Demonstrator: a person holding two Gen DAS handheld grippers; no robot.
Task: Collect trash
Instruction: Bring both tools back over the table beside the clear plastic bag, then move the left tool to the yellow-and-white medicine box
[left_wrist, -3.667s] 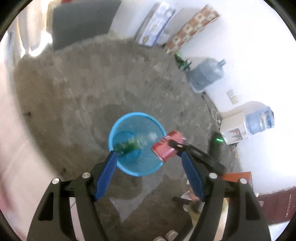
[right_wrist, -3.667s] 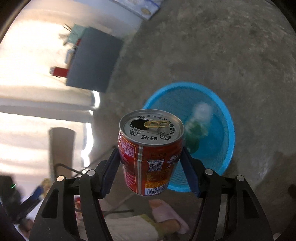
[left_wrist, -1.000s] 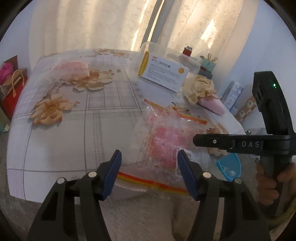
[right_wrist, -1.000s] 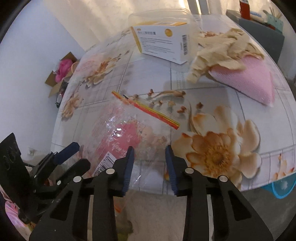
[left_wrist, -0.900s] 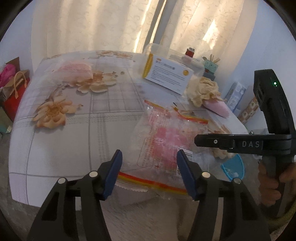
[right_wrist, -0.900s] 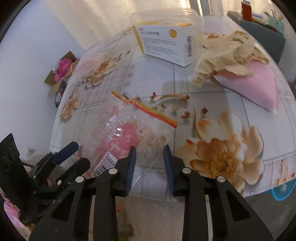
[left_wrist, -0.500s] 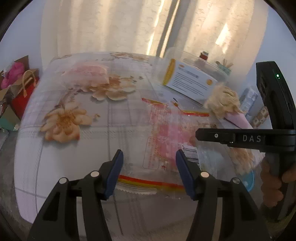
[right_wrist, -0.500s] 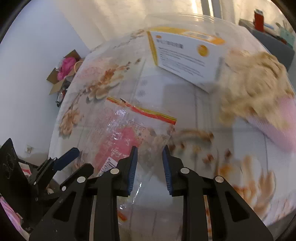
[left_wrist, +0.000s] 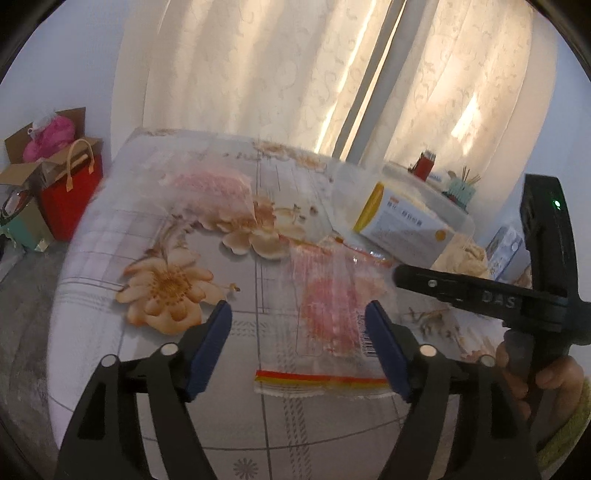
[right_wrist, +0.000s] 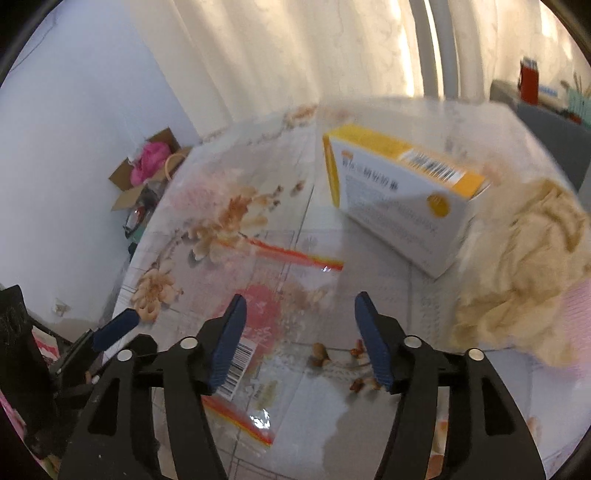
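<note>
The plastic bag (left_wrist: 332, 317) lies flat on the table (left_wrist: 110, 266), near its front edge. Behind it stands a white and yellow box (right_wrist: 399, 199). The left gripper (left_wrist: 299, 332) and the right gripper (right_wrist: 299, 332) hang above the bag, both with fingers apart, holding nothing.

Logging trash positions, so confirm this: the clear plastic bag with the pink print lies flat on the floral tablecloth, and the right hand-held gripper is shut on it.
Not quite. The clear plastic bag lies flat on the floral tablecloth, but the right hand-held gripper is open above it, holding nothing. The right wrist view shows this.
</note>
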